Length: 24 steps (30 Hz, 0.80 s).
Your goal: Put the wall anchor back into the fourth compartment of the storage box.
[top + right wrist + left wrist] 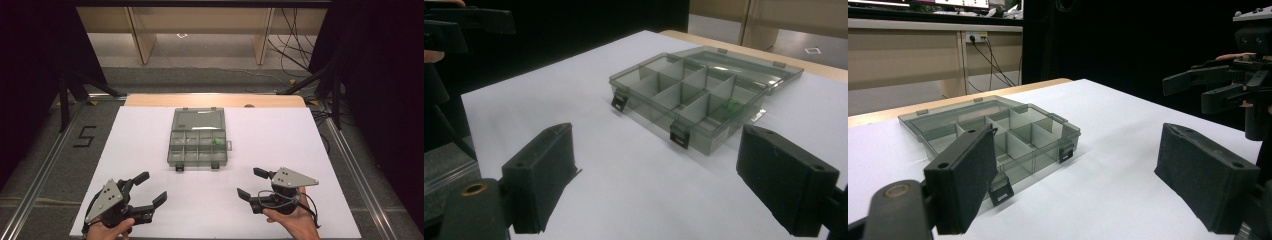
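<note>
A clear grey compartment box (pixel 170 150) lies open mid-table, its lid (pixel 198 120) flat behind it. A small green item (pixel 217 141) sits in its far right compartment; the other compartments look empty. My left gripper (pixel 154 187) is at the near left, open and holding nothing. My right gripper (pixel 248 182) is at the near right, also open and holding nothing. In the left gripper view the box (pixel 1048 157) lies ahead between the spread jaws of the left gripper (pixel 1075 132), with the right gripper (pixel 1198 87) farther off. In the right gripper view the box (pixel 704 135) and green item (pixel 730 106) lie beyond the right gripper (pixel 656 132).
A white sheet (pixel 280 140) covers the table, with a wooden strip (pixel 215 100) along the far edge. Metal rails (pixel 350 165) run down both sides. A "5" marking (pixel 85 136) is on the floor at left. Cables (pixel 290 45) lie at the back right.
</note>
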Available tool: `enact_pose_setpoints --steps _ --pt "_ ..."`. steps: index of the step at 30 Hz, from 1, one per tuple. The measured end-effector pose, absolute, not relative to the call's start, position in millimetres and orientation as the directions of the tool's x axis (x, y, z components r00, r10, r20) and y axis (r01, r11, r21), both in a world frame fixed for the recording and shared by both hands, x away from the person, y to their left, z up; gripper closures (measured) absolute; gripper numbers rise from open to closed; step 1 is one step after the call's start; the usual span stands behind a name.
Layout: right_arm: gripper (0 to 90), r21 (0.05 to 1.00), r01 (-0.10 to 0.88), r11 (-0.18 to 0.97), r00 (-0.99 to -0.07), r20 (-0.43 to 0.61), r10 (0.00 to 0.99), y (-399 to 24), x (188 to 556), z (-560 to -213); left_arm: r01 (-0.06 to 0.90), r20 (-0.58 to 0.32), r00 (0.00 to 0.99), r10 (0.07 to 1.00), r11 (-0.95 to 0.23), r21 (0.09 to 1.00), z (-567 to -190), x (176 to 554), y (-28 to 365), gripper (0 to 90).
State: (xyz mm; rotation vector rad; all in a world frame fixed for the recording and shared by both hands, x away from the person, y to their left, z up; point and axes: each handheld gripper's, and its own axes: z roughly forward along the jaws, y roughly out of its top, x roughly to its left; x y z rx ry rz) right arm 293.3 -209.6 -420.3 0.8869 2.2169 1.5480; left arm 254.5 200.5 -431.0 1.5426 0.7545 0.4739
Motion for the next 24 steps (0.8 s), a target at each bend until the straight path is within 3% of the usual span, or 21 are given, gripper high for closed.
enact_pose_setpoints --steps 24 --pt "16.4 0.928 0.300 0.223 -0.763 0.093 0.639 -216.8 287.9 -420.6 0.188 -0.138 0.698 0.703 0.007 0.982 -431.1 254.0 199.2 15.8"
